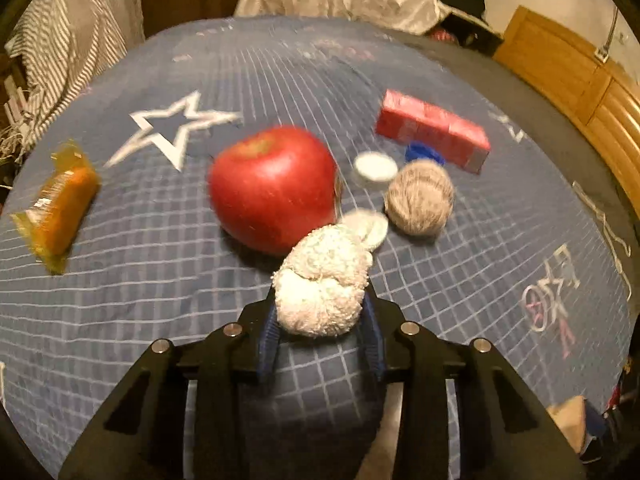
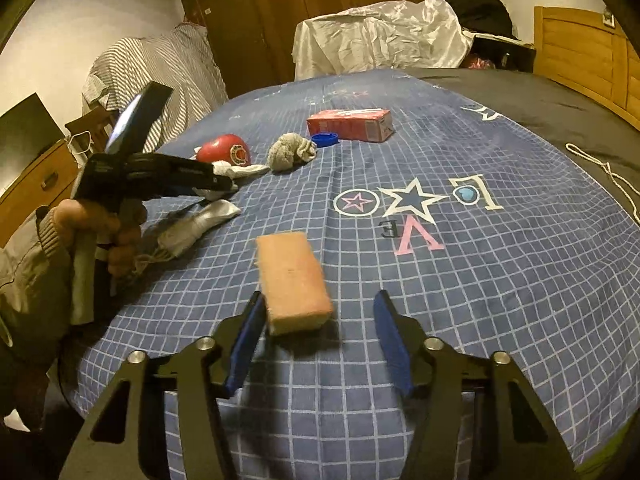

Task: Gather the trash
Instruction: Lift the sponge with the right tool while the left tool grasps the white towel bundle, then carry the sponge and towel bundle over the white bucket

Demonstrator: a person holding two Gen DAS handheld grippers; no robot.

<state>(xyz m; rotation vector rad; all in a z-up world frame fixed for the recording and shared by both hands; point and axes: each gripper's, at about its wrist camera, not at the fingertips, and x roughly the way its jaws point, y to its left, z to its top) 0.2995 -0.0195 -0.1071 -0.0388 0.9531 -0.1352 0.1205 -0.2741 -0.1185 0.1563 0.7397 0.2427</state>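
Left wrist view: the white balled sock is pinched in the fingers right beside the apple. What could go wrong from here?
1. The left gripper holds the white sock only at its near end, so it might slip out when lifted.
2. The sock seems to touch the apple and a white cap; pulling could nudge them.
3. The right gripper is open, with one finger close beside the sponge; closing might push it aside.

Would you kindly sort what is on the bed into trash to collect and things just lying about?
Likely trash: white sock ball in the left gripper; orange wrapper; white cap; blue cap; red carton.
Lying about: apple; grey sock ball; sponge.
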